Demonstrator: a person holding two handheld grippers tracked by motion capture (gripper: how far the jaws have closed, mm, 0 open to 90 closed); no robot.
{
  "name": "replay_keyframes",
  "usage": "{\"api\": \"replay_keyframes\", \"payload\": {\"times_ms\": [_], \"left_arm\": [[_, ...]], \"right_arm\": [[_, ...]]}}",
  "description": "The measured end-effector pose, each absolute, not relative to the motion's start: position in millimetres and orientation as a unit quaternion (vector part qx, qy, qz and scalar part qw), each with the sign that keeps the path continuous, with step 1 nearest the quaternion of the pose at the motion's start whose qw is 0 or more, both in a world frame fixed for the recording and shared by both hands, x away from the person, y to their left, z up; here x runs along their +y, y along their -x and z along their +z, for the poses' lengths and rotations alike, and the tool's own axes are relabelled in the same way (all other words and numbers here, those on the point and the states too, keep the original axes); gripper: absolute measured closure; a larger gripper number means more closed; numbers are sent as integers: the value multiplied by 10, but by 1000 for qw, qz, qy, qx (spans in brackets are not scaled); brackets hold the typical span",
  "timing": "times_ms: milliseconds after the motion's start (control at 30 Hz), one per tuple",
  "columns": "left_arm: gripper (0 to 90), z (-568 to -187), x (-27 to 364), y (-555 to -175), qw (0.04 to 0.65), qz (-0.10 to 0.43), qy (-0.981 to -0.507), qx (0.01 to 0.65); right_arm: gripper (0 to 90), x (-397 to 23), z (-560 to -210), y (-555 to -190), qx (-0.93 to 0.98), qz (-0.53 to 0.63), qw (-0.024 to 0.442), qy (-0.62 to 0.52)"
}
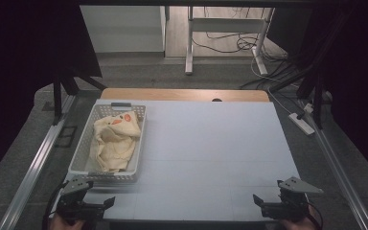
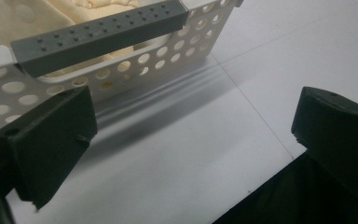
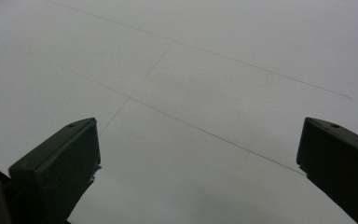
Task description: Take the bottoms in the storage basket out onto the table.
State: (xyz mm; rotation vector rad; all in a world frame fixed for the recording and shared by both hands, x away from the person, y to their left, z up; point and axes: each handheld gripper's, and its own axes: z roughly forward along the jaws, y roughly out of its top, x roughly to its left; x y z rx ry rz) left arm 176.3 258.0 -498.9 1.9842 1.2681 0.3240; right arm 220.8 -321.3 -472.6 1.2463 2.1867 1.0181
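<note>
Both grippers sat at the near edge of the table (image 1: pixel 211 143), each with its jaws spread wide and nothing between them. From the high view the left gripper (image 1: pixel 106 203) hovered just beside the near end of the white perforated basket (image 1: pixel 87 148), while the right gripper (image 1: pixel 258 200) waited well apart at the other near corner, over bare white surface. In the left gripper view, the left gripper (image 2: pixel 186 126) looked along its jaws at the basket's grey handle bar (image 2: pixel 102 35) and holed wall, close ahead but not touched. Inside the basket lay a crumpled cream cloth (image 1: pixel 115 141) with orange marks, heaped toward the far end. Judging by this, the work stood at its start, an approach to the cloth. The next move would call for lifting the left gripper over the rim, lowering into the folds and closing on a good bunch of fabric.
</note>
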Motion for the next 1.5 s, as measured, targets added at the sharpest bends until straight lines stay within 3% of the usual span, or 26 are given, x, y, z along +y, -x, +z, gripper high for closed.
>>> {"api": "replay_keyframes", "payload": {"times_ms": [1500], "left_arm": [[0,-4884,2694,-1800,415,142,-769,464]], "right_arm": [[0,-3215,-4730,-2224,787,366,205,-453]]}}
